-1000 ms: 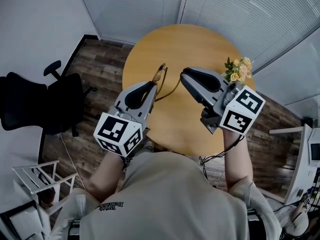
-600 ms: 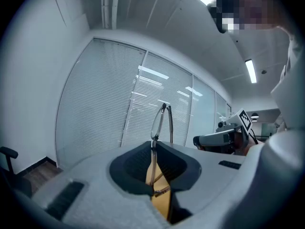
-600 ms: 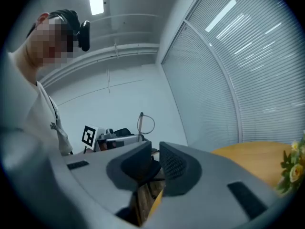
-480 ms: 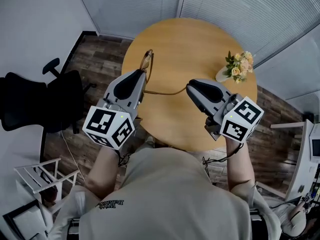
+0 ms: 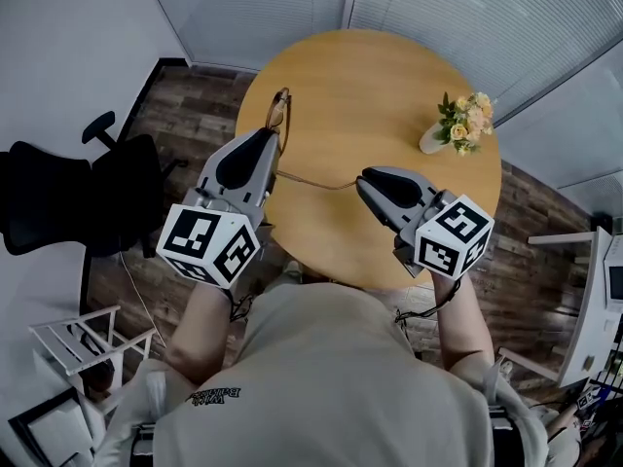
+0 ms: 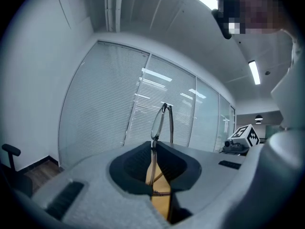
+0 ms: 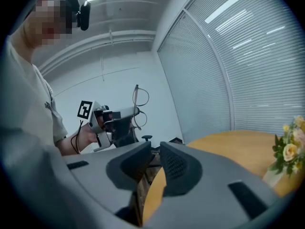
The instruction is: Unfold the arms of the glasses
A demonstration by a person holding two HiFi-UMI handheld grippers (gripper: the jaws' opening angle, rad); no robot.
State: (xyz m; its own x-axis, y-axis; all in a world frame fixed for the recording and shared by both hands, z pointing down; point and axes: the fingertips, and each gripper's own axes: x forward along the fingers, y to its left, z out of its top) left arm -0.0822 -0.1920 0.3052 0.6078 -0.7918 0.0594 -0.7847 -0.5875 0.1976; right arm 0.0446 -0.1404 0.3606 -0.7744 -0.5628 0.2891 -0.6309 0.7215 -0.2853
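Left hand-held gripper (image 5: 269, 142) is clamped on the glasses (image 5: 281, 110), jaws drawn nearly together on the thin frame just below one lens, so the pair stands on edge in the air over the left rim of the round counter (image 5: 389, 86). One arm (image 5: 313, 183) of the glasses reaches out rightward across the wood to the tip of my right hand-held gripper (image 5: 368, 179). That one's jaws stand a sliver apart, and its own view shows nothing between them, so I cannot tell whether the arm's end is pinched or merely touching. To my eye the hinge is the weak spot. If the right side draws that arm past its stop, or tugs down instead of swinging it round, the hinge could bend or the frame could twist in the left grip. That grip is narrow and sits on smooth wire, so a sideways pull might also rotate the glasses or slide them free. They hang near the counter's edge, which means a slip could send them to the wooden floor, not the wood top. The second arm I cannot make out. The small vase of flowers (image 5: 461, 125) sits at the far right, well apart from any of this.
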